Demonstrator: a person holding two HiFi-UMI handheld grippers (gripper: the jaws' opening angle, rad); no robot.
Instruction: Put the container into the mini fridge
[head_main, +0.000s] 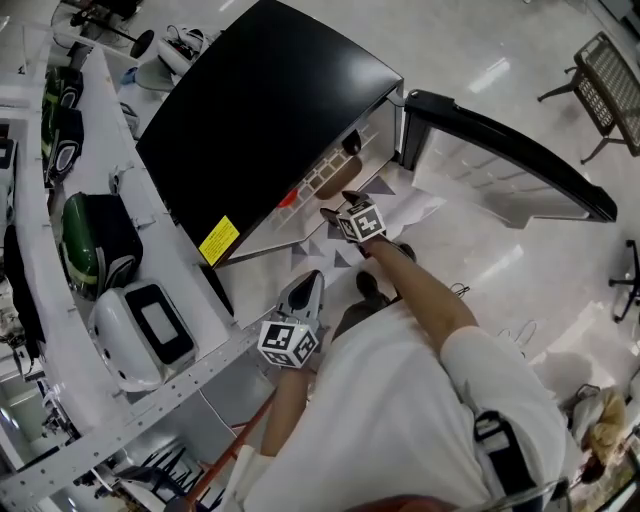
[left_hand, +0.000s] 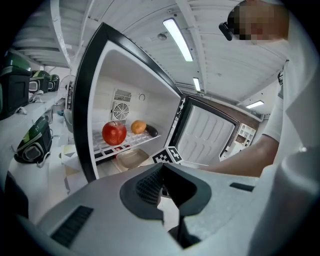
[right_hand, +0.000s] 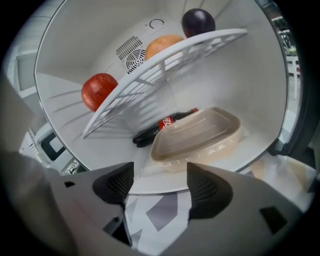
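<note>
The mini fridge (head_main: 260, 110) stands open, with its door (head_main: 500, 150) swung out to the right. A shallow beige lidded container (right_hand: 197, 137) rests on the fridge floor near the front edge; the left gripper view shows the container (left_hand: 131, 158) below the wire shelf. My right gripper (right_hand: 160, 187) is open just outside the fridge mouth. Its pads are short of the container and nothing is between them. From the head view, the right gripper (head_main: 335, 205) points into the opening. My left gripper (left_hand: 161, 187) is shut on nothing and held back from the fridge (head_main: 305, 290).
On the wire shelf (right_hand: 165, 65) lie a red apple (right_hand: 100, 91), an orange (right_hand: 162, 46) and a dark plum (right_hand: 198, 22). A cola bottle (right_hand: 165, 127) lies behind the container. A bench with green-black gear (head_main: 95, 240) runs along the left. A patterned sheet (head_main: 400, 215) covers the floor before the fridge.
</note>
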